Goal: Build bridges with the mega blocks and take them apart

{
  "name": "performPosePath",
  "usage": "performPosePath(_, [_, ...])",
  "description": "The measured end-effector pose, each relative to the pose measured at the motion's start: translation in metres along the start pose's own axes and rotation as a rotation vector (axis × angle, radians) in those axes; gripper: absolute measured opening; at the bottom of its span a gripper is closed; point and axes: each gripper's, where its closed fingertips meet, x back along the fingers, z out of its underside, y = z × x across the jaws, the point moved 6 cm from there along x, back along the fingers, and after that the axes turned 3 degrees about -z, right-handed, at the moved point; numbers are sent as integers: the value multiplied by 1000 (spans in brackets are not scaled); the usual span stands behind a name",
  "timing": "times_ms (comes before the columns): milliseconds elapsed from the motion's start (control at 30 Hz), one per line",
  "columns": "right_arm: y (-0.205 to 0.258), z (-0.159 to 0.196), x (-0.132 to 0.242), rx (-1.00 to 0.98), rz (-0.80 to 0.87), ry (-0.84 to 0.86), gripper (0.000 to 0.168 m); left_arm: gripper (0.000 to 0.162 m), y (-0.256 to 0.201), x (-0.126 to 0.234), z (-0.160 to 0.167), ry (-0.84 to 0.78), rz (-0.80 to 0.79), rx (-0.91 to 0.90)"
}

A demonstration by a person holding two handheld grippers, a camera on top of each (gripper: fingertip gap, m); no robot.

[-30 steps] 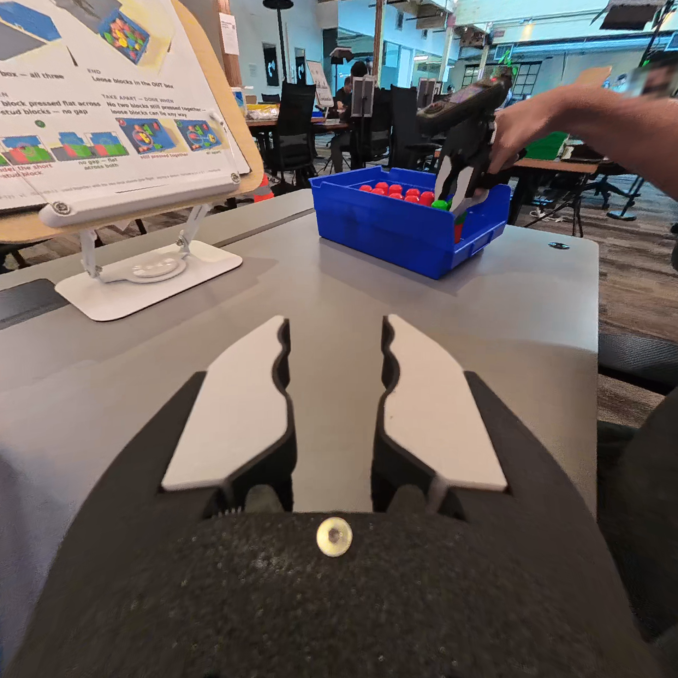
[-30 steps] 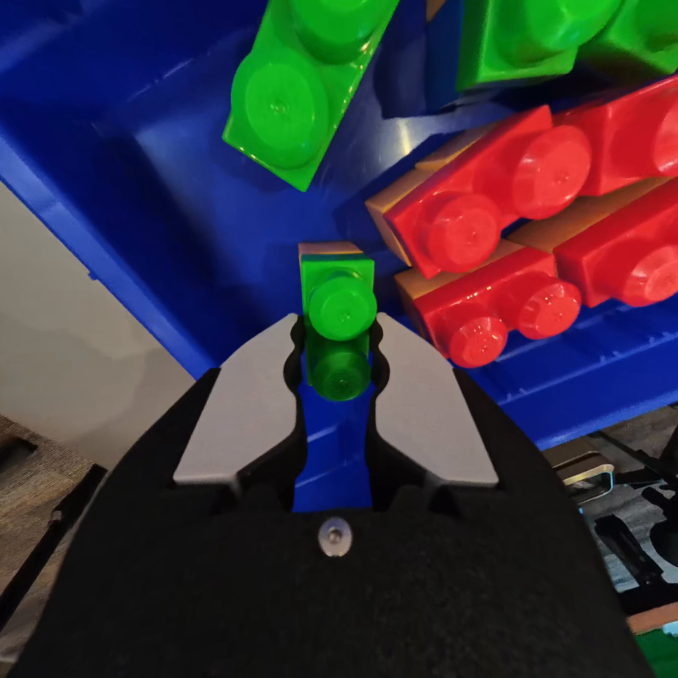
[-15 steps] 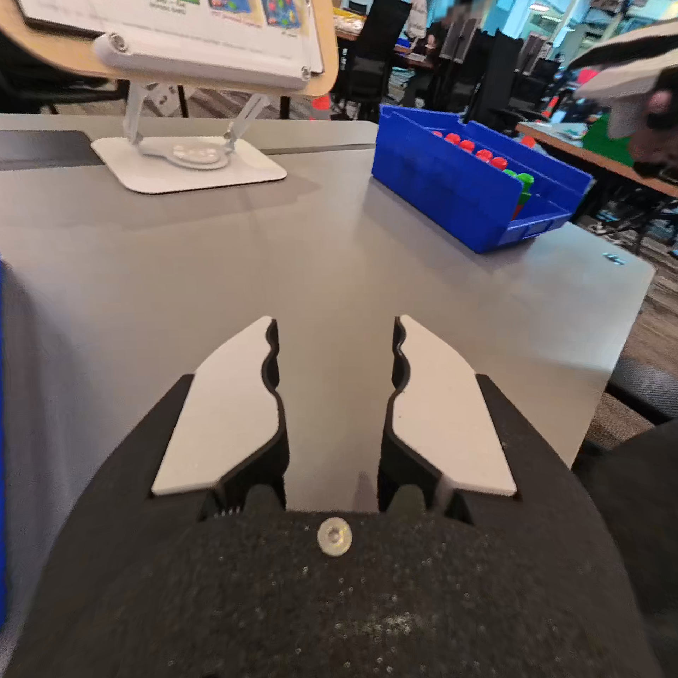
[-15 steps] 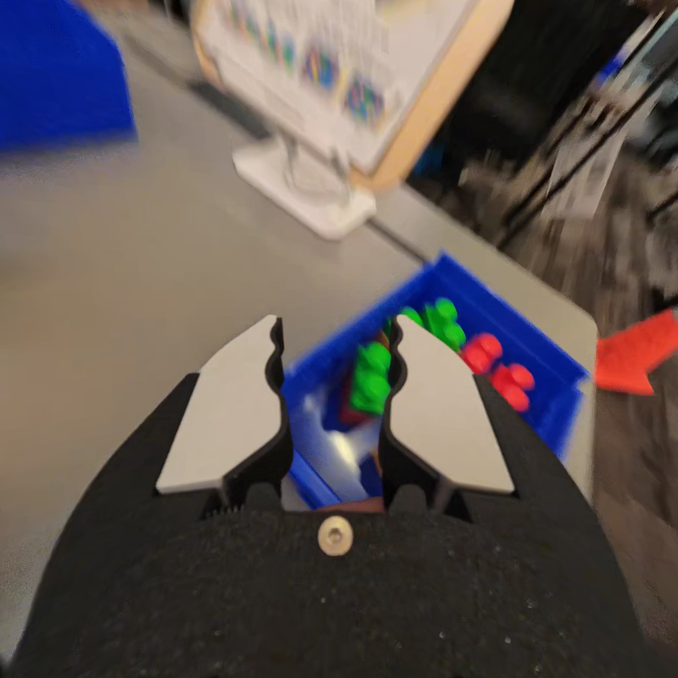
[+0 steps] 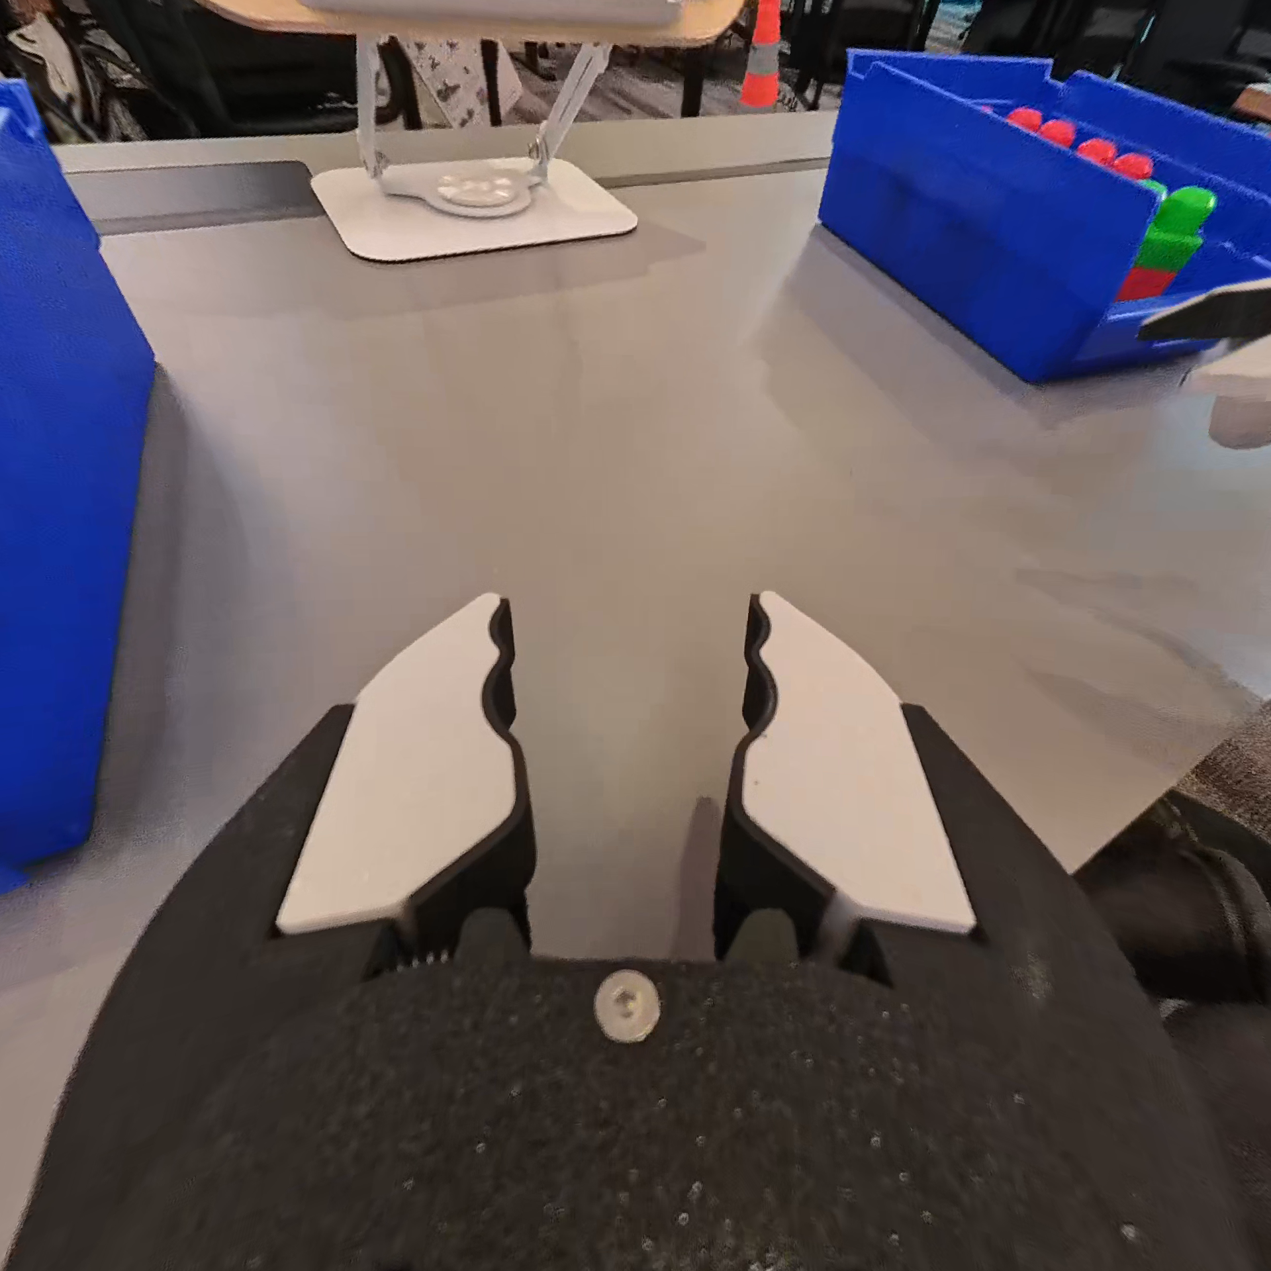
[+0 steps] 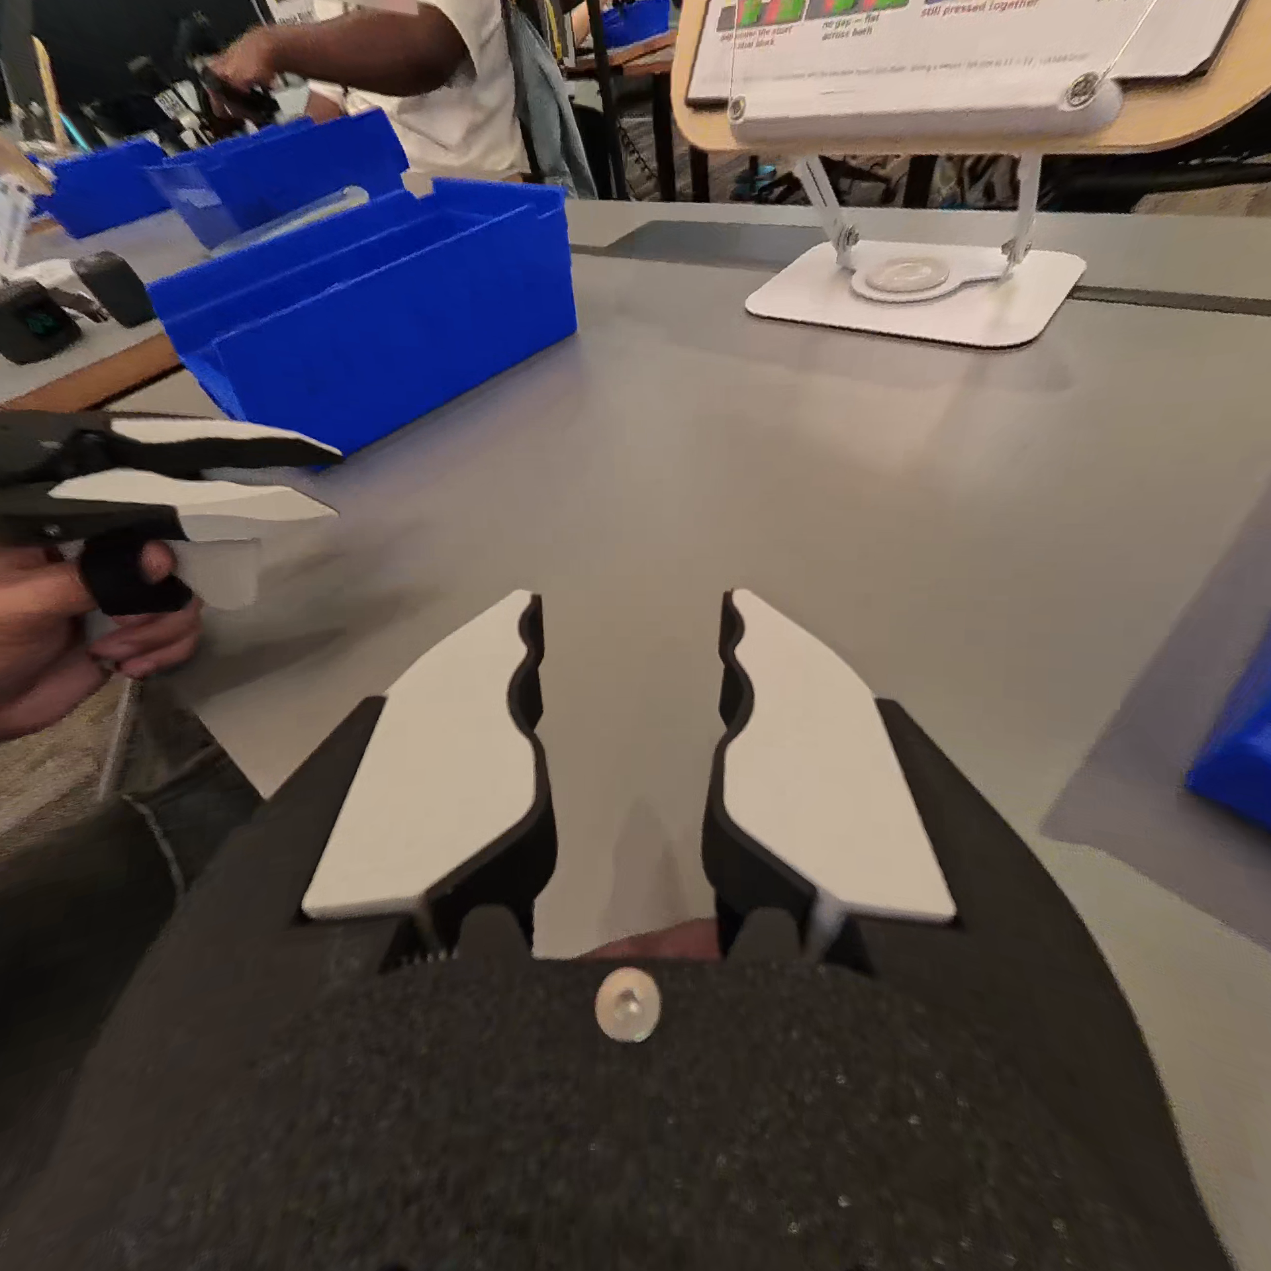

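Observation:
My left gripper [image 5: 629,605] is open and empty over the bare grey table [image 5: 619,426]. It also shows at the left edge of the right wrist view [image 6: 323,481], held by a hand. My right gripper [image 6: 629,602] is open and empty above the table [image 6: 756,481]; its tips show at the right edge of the left wrist view [image 5: 1210,344]. A blue bin [image 5: 963,227] at the far right holds red blocks [image 5: 1073,144] and a green block [image 5: 1176,227] that stands on a red one. A second blue bin [image 6: 385,316] stands at the left; I see no blocks in it.
A white stand [image 5: 474,206] with an instruction board [image 6: 928,62] stands at the table's far side. The left bin's wall [image 5: 62,481] is close on my left. More blue bins [image 6: 103,186] and a person [image 6: 413,62] are at another table behind.
My right gripper let go of the green block in the bin, opened, and pulled back over the table. My left gripper opened wider and tilted down toward the table.

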Motion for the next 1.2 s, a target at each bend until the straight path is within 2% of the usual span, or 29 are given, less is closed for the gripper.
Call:
performPosePath(67, [5,4,2,31,14,20,54,64,-5,0,0,-7,1,4])
performPosePath(233, [7,-1,10,61,40,-24,53,70,-23,-5,-6,-30,14,-6])
performPosePath(367, [-28,-5,31,9,124,-45,53,77,-75,-44,-29,-4,148,-12])
performPosePath(500, [-105,-10,98,-129,365,-169,52,78,-163,-115,-65,4,233,-120])
performPosePath(600, [-159,-1,156,-185,663,-237,51,78,-227,-169,-84,34,301,-93])
performPosePath(700, [-205,2,184,-155,891,-225,47,69,-261,-214,-91,56,276,-35])
performPosePath(733, [-221,3,183,-152,922,-192,48,63,-265,-226,-91,66,253,-1])
performPosePath(800, [-240,7,168,-240,835,-118,51,58,-266,-244,-91,100,232,106])
performPosePath(867, [-253,11,159,-265,842,-145,43,46,-264,-254,-93,125,226,160])
performPosePath(900, [-260,15,155,-274,869,-122,43,36,-260,-258,-95,120,204,161])
performPosePath(1033, [-269,21,128,-337,790,-119,38,15,-246,-264,-101,101,87,119])
performPosePath(1100, [-266,10,124,-318,833,-204,21,9,-243,-264,-102,95,17,57])
performPosePath(1133, [-264,10,120,-305,883,-209,22,7,-242,-262,-102,89,-3,57])
performPosePath(1200, [-256,11,123,-337,948,-268,4,4,-238,-257,-101,72,-39,51])
